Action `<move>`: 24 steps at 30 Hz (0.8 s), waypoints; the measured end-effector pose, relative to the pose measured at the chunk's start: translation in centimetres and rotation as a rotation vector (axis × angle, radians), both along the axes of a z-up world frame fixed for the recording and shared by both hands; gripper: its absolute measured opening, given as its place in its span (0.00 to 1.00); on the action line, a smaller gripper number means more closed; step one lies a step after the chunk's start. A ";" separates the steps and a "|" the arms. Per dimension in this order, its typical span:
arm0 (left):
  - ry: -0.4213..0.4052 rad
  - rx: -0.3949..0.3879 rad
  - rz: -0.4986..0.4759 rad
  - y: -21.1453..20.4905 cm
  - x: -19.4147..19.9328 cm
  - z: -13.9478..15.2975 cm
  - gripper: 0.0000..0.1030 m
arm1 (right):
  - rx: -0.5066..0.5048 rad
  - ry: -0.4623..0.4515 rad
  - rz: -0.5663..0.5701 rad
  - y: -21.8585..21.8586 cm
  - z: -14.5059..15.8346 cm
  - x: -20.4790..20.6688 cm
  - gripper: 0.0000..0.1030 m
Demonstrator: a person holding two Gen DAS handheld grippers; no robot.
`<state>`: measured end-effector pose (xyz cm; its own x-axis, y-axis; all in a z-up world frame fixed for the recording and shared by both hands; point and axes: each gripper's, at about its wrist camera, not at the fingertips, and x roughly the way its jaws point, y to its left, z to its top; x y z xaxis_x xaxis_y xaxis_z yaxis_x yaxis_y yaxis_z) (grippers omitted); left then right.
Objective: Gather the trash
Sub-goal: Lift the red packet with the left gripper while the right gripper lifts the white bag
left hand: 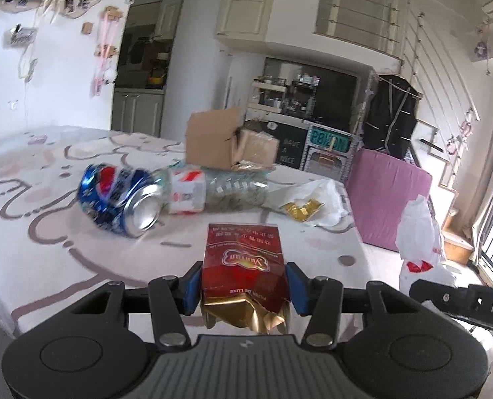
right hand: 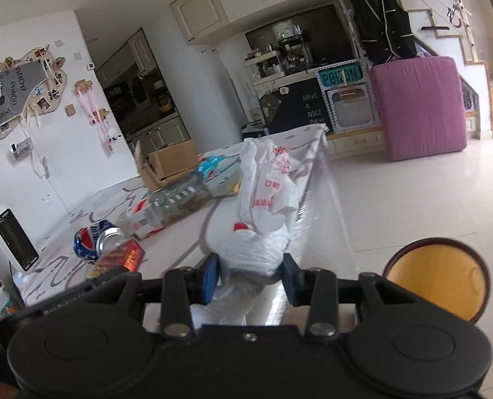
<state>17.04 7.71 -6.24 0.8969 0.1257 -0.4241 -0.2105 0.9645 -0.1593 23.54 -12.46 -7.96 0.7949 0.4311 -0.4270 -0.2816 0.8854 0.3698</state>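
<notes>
Left gripper [left hand: 245, 286] clamps red pack [left hand: 245, 259]; right gripper [right hand: 250, 277] pinches white bag [right hand: 263, 199].

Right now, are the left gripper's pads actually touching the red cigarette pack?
Touching. The left wrist view shows the left gripper with both blue pads pressed against the sides of the red cigarette pack, which is lifted clear of the table.
</notes>
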 end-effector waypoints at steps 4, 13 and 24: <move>-0.011 0.016 -0.047 -2.0 0.9 1.1 0.50 | -0.017 -0.011 -0.025 -2.3 0.4 0.1 0.39; -0.016 0.059 -0.183 -8.8 3.5 1.9 0.51 | -0.056 -0.004 -0.127 -8.2 0.5 0.1 0.40; 0.037 0.103 -0.331 -17.0 8.0 0.6 0.50 | -0.004 0.061 -0.336 -17.7 -2.6 0.9 0.40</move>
<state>25.02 -9.25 -5.67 0.8802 -0.1258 -0.4577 0.1128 0.9921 -0.0557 24.43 -30.13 -10.53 0.8650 0.1479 -0.4795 0.0484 0.9265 0.3731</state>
